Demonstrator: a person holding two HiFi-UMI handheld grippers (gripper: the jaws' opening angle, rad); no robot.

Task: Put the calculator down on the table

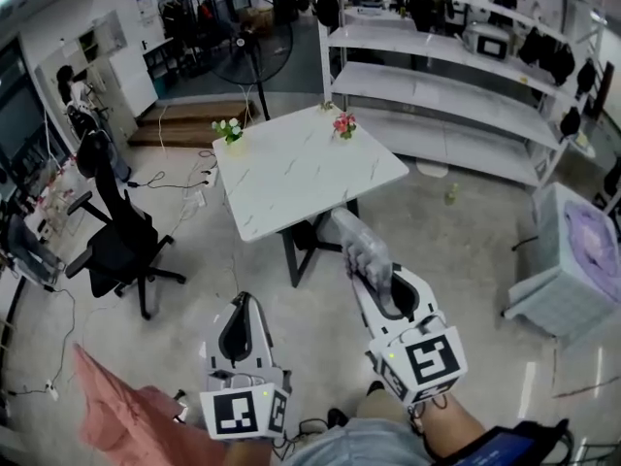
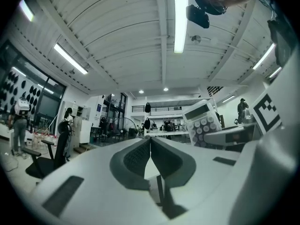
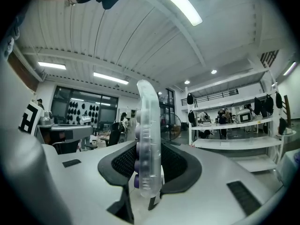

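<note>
My right gripper (image 1: 374,272) is shut on a pale, translucent calculator (image 1: 361,247), held in the air in front of the near edge of the white marble table (image 1: 301,168). In the right gripper view the calculator (image 3: 149,139) stands on edge between the black pads, its purple keys facing left. The left gripper (image 1: 243,320) hangs lower and to the left, over the floor, with its jaws shut and nothing between them. From the left gripper view the calculator (image 2: 202,121) shows at the right with its keypad and display toward me.
Two small flower pots (image 1: 230,129) (image 1: 343,123) stand at the table's far corners. A black office chair (image 1: 121,236) is at the left, a fan (image 1: 254,51) behind the table, white shelving (image 1: 456,66) at the back right, and a white crate (image 1: 572,260) at the right.
</note>
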